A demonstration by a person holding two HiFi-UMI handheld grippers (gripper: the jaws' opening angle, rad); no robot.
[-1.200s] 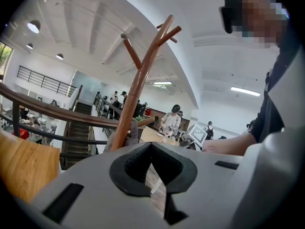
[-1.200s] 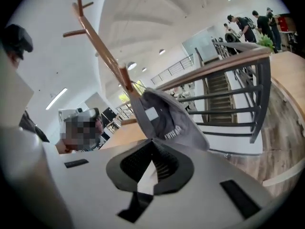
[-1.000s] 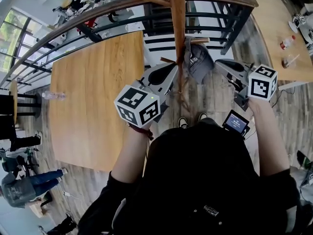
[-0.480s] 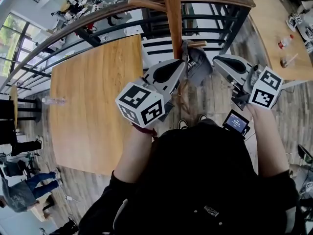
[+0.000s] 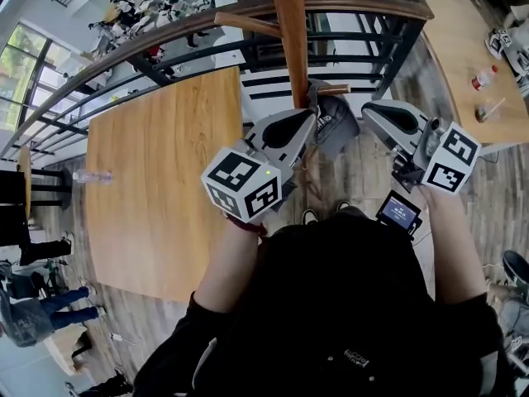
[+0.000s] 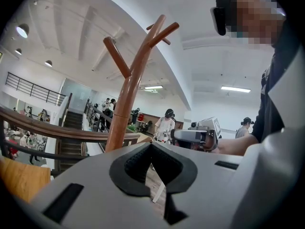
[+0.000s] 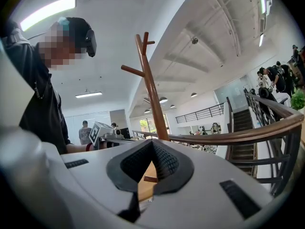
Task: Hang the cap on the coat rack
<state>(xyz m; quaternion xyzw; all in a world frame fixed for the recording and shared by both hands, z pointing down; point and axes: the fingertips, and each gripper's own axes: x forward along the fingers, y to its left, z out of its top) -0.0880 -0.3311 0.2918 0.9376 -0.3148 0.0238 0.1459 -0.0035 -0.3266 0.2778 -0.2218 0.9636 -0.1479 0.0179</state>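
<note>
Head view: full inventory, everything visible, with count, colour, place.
coat rack: 1, brown wood, top centre
cap: 1, grey, hanging at a low rack peg
table: 1, light wood, left
water bottle: 1, clear, on that table
railing: 1, wood rail, dark bars, across top
second table: 1, light wood, upper right
red-capped bottle: 1, on second table
screen device: 1, dark, lit, below right gripper
bystanders: several, lower left
left gripper: grey, shut, empty
right gripper: grey, shut, empty

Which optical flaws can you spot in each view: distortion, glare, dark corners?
Head view: fisheye distortion bows the railing into an arc. Left gripper view: black vignetted corners, coat rack sharp. Right gripper view: the ceiling light strip glares, corners black.
</note>
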